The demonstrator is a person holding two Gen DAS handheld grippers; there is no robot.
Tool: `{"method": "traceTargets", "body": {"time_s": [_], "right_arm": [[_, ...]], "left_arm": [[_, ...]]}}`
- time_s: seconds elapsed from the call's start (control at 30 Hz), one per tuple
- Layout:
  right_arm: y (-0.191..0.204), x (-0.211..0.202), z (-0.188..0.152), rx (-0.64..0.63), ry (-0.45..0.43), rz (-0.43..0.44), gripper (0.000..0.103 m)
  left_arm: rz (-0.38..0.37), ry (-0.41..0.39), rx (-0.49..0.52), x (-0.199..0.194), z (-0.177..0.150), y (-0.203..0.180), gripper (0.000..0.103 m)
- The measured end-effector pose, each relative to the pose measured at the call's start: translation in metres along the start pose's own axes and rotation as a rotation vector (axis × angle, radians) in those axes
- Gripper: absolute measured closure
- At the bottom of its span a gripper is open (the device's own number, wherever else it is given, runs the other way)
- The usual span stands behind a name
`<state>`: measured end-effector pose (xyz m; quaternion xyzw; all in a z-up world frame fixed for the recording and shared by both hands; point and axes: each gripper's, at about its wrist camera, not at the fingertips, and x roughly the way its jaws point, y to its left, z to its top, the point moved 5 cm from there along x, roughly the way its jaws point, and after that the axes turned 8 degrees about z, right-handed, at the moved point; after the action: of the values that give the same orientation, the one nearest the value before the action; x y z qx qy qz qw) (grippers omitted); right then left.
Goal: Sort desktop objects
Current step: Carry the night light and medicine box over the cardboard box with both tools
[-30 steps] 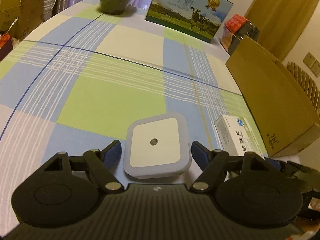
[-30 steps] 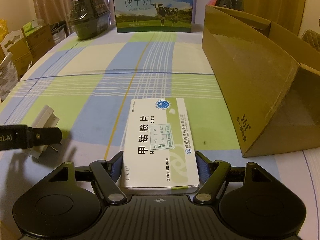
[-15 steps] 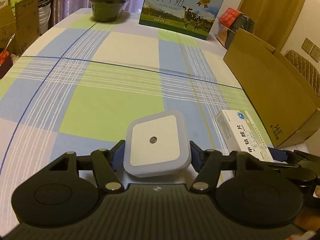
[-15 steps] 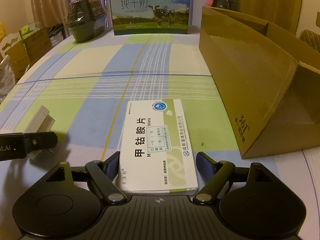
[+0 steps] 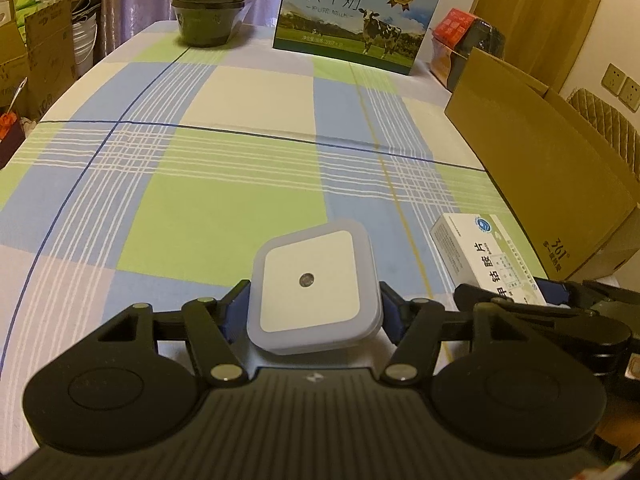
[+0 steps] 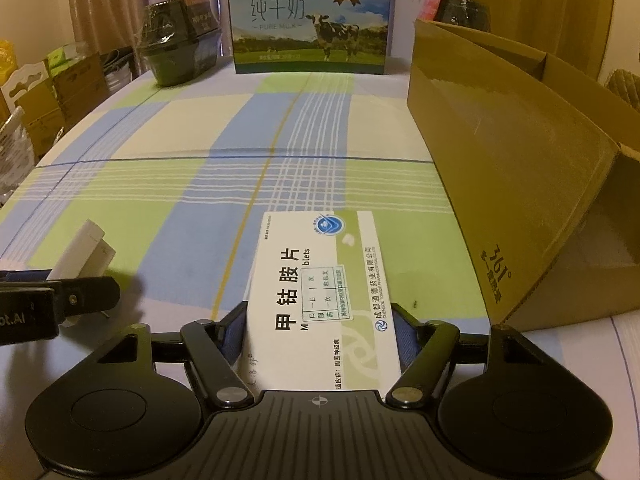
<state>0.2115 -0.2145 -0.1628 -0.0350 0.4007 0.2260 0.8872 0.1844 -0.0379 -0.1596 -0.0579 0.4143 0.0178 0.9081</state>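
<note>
A table (image 5: 240, 216) covered by a plaid cloth in blue, green, cream and white carries everything. A pure-milk carton (image 6: 310, 20) printed with a cow stands upright at the far edge. Left of that carton sits a dark, plastic-wrapped tub (image 6: 178, 50), also at the far edge. To the carton's right, an open brown cardboard box (image 6: 504, 168) runs along the table's right side toward the near edge. Near of the carton, just beside the cardboard box, is a white medicine box (image 6: 316, 296); whether it rests on the cloth cannot be told.
</note>
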Motion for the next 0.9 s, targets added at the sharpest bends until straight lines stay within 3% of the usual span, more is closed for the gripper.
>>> {"method": "traceTargets", "body": {"time_s": [0.4, 0.9], "right_arm": [[0.007, -0.024, 0.004, 0.032, -0.033, 0.050, 0.035], [-0.011, -0.127, 0.038, 0.124, -0.196, 0.062, 0.035]], "left_arm": [[0.018, -0.041, 0.085, -0.011, 0.010, -0.011, 0.043], [0.002, -0.171, 0.139, -0.092, 0.036, -0.047, 0.043]]}}
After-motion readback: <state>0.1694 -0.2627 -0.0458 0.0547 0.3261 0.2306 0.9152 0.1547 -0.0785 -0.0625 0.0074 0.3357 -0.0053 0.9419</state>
